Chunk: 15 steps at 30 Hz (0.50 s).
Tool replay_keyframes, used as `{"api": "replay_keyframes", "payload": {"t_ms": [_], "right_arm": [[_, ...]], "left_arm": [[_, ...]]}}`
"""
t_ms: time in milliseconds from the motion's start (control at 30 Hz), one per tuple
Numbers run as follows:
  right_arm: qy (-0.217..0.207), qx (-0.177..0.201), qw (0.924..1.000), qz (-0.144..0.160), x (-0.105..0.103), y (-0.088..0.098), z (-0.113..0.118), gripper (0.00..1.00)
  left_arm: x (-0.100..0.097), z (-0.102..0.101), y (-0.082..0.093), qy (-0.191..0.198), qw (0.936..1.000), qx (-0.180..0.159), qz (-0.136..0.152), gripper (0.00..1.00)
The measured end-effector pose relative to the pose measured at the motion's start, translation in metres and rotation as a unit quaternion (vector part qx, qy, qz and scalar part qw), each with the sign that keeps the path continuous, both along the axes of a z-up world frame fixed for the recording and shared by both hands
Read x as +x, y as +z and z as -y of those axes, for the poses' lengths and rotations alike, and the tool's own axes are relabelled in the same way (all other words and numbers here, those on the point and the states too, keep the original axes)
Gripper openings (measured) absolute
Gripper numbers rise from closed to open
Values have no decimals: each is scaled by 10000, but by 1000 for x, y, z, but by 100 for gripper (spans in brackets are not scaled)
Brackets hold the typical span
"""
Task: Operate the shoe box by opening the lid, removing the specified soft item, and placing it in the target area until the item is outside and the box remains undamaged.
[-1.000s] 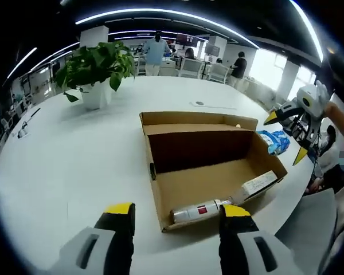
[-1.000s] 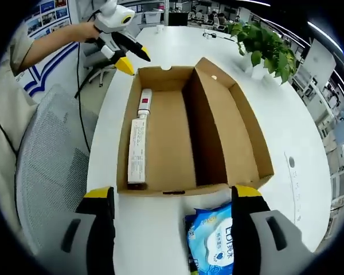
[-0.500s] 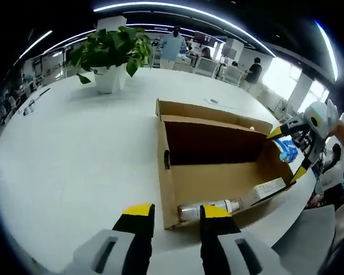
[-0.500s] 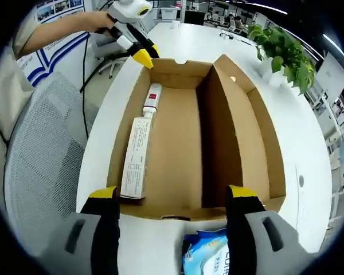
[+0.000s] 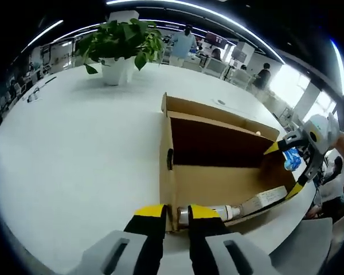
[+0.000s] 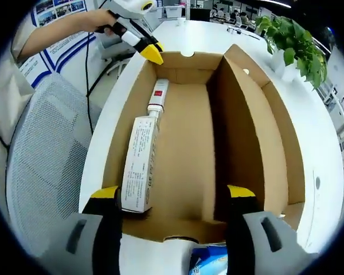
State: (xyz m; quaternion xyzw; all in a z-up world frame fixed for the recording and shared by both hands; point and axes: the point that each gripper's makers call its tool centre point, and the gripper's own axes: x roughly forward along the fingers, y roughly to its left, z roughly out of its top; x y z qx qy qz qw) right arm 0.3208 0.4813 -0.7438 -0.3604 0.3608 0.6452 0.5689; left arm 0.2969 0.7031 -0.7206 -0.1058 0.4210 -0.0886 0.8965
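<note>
Now that your left gripper (image 5: 170, 212) has pinched the shoe box (image 5: 218, 183) wall at the bottom, your wide-spread right gripper (image 6: 173, 193) is closer, blue pack (image 6: 209, 262) at bottom.

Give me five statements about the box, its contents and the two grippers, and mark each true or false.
1. The shoe box is open. True.
2. A long white carton lies inside it. True.
3. The potted plant stands inside the box. False: it stands on the white table, beyond the box.
4. The right hand-held gripper is shut on the carton. False: its jaws are wide apart.
5. The left hand-held gripper has its jaws at the box's near end wall. True.
</note>
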Motion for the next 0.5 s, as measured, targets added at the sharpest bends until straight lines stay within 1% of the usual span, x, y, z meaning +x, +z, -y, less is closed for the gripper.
{"api": "replay_keyframes", "payload": {"t_ms": [167,267,367,467,500], "right_arm": [[40,14,9999,-118,-8,-2,-4,59],[106,-24,9995,-282,-16,-2,-5,50],[128,-55,9993,-336,-20,-2,-4,44],[159,-75,9991,-376,-26,-1,-5,36],[168,-85,9990,-408,-28,-1,-5,32]], "left_arm": [[0,-1,-1,95,9999,-69,6,14],[0,-1,-1,132,9999,-104,11,14],[0,-1,-1,187,9997,-130,27,14],[0,-1,-2,209,9997,-142,29,13],[0,-2,-2,212,9997,-127,26,13]]}}
